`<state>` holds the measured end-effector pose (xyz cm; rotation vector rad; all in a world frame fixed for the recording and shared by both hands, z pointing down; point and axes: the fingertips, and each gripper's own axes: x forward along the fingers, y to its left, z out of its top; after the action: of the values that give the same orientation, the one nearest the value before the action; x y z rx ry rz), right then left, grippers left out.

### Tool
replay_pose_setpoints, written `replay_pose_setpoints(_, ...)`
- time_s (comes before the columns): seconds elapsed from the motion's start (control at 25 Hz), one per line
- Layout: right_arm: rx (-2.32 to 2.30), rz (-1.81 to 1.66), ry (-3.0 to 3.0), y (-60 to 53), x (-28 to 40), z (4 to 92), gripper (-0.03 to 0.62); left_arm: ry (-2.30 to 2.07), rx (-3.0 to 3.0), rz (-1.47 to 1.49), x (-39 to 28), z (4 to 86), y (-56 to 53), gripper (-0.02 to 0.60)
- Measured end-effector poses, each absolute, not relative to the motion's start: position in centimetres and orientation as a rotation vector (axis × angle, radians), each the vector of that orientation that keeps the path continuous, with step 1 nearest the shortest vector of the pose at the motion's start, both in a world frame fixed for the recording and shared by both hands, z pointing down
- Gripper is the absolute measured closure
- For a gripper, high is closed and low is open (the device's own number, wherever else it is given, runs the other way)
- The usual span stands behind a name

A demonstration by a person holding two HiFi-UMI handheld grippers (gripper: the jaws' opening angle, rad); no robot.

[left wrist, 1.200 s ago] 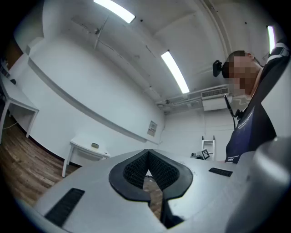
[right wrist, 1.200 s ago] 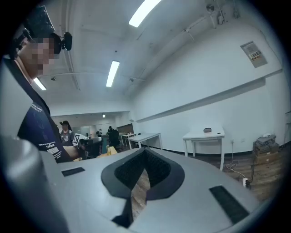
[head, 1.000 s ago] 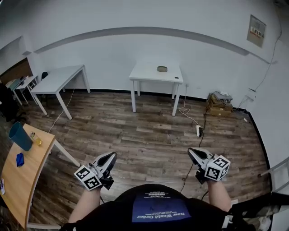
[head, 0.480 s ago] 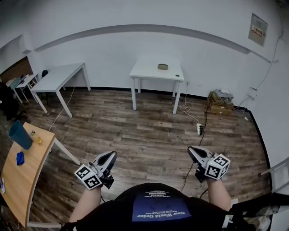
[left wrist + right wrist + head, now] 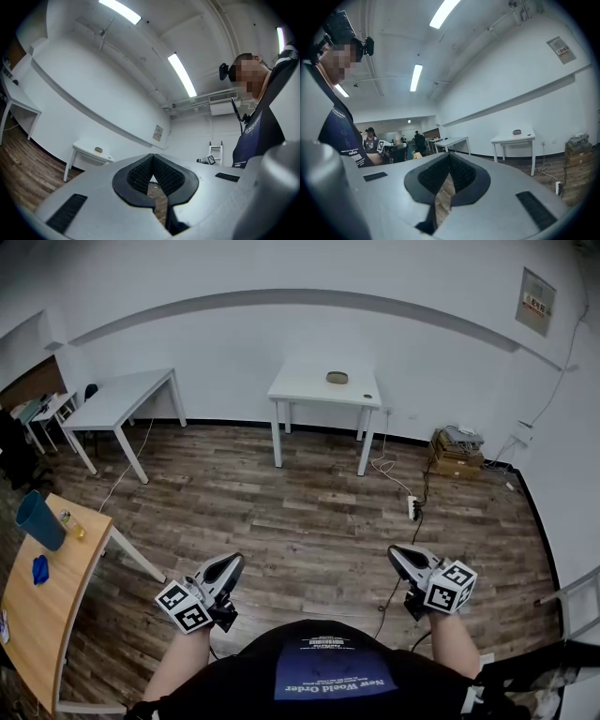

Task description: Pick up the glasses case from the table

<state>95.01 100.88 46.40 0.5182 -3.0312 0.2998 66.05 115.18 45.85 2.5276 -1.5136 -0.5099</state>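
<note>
Both forearms are held low by the torso at the frame's bottom edge. Left gripper point(image 5: 228, 565) sits lower left and right gripper point(image 5: 400, 556) lower right, both pointing out over the wood floor point(image 5: 309, 512). Each gripper's jaws are pressed together at the tips with nothing between them. Glasses case point(image 5: 337, 378) lies on the white table point(image 5: 319, 396) by the far wall, upper centre, well apart from both grippers.
</note>
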Motion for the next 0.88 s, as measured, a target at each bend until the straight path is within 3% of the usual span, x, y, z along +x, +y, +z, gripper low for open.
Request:
replay_pose_setpoints(0.48, 0.461, 0.314, -3.023, 101.1, 90.3, 46.3, 0.592, -1.524, 2.511, -0.527, 62.5, 45.8, 116.0, 0.581)
replay_pose_setpoints(0.88, 0.357, 0.294, -3.027, 104.0, 78.5, 46.2, 0.592, -1.61, 2.453, -0.551, 51.8, 46.6, 121.2, 0.581)
